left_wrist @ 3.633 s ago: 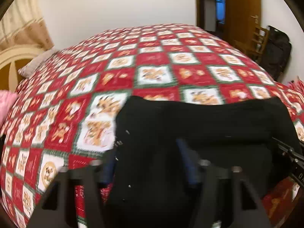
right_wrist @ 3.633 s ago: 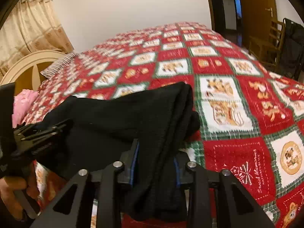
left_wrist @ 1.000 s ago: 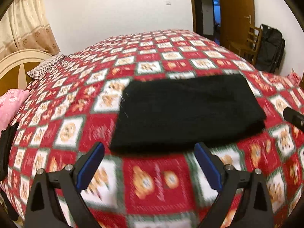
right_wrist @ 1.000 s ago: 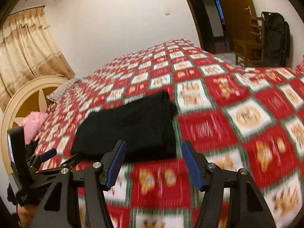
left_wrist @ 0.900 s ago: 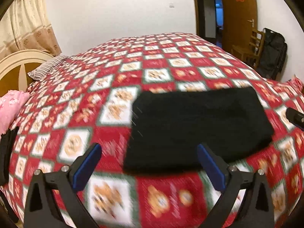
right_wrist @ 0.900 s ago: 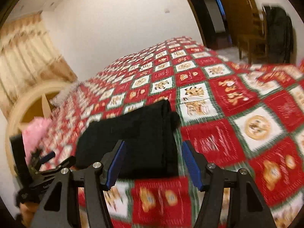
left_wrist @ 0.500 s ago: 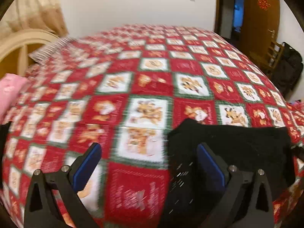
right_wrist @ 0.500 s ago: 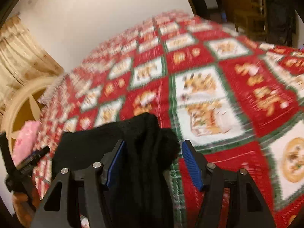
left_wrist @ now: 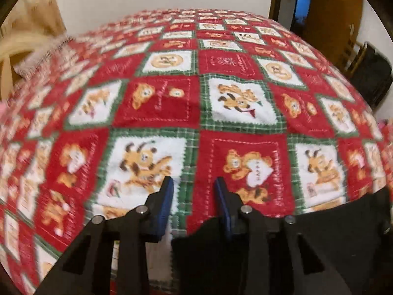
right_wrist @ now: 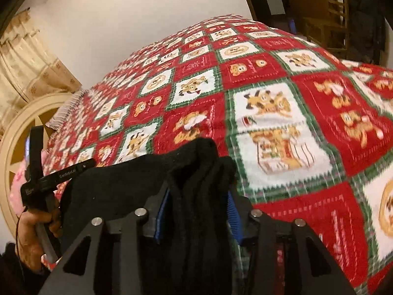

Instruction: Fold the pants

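Observation:
The folded black pants (right_wrist: 137, 186) lie on the red patchwork bedspread (right_wrist: 270, 103). My right gripper (right_wrist: 196, 194) is shut on the thick right end of the folded bundle, which bulges up between the blue pads (right_wrist: 232, 211). In the left wrist view the pants (left_wrist: 319, 241) fill the lower right corner. My left gripper (left_wrist: 194, 196) sits at their left edge with its jaws narrowed; the bedspread (left_wrist: 221, 98) shows in the gap, and the right finger (left_wrist: 222, 204) lies at the cloth's edge. A hand holds the left tool (right_wrist: 49, 177) at the far left.
A cream round headboard (right_wrist: 17, 132) and a striped pillow (right_wrist: 68, 108) are at the left. A wooden chair (right_wrist: 326, 22) and a dark bag (left_wrist: 375, 78) stand by the door beyond the right side of the bed.
Both grippers were wide open above the flat folded pants. They have come down to its two ends. The right has closed on the bundle and the left jaws have narrowed at the left edge.

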Tool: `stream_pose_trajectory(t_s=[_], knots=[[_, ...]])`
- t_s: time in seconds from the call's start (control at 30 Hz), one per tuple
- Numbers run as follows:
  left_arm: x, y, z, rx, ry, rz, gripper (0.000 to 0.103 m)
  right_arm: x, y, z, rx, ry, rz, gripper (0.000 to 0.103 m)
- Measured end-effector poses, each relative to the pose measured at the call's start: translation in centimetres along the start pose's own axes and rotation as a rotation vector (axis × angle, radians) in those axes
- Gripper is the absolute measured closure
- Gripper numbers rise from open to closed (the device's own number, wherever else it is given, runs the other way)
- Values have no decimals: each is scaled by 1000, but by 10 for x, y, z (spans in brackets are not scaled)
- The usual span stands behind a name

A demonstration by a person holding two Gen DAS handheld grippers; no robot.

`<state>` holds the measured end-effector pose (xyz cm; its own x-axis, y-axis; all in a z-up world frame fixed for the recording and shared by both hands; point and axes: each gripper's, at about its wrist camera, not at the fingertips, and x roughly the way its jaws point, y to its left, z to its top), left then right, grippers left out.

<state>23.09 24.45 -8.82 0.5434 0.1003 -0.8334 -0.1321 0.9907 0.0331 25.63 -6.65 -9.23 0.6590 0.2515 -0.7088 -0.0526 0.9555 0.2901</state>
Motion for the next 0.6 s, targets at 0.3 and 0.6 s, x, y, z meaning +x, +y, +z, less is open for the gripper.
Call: stream_pose_trajectory(t_s=[0.3, 0.6], knots=[[-80, 13, -36, 14, -147, 48, 23, -78, 1, -28, -15, -135, 65, 55], [-78, -25, -83, 52, -105, 25, 23, -79, 8, -83, -52, -47, -26, 54]])
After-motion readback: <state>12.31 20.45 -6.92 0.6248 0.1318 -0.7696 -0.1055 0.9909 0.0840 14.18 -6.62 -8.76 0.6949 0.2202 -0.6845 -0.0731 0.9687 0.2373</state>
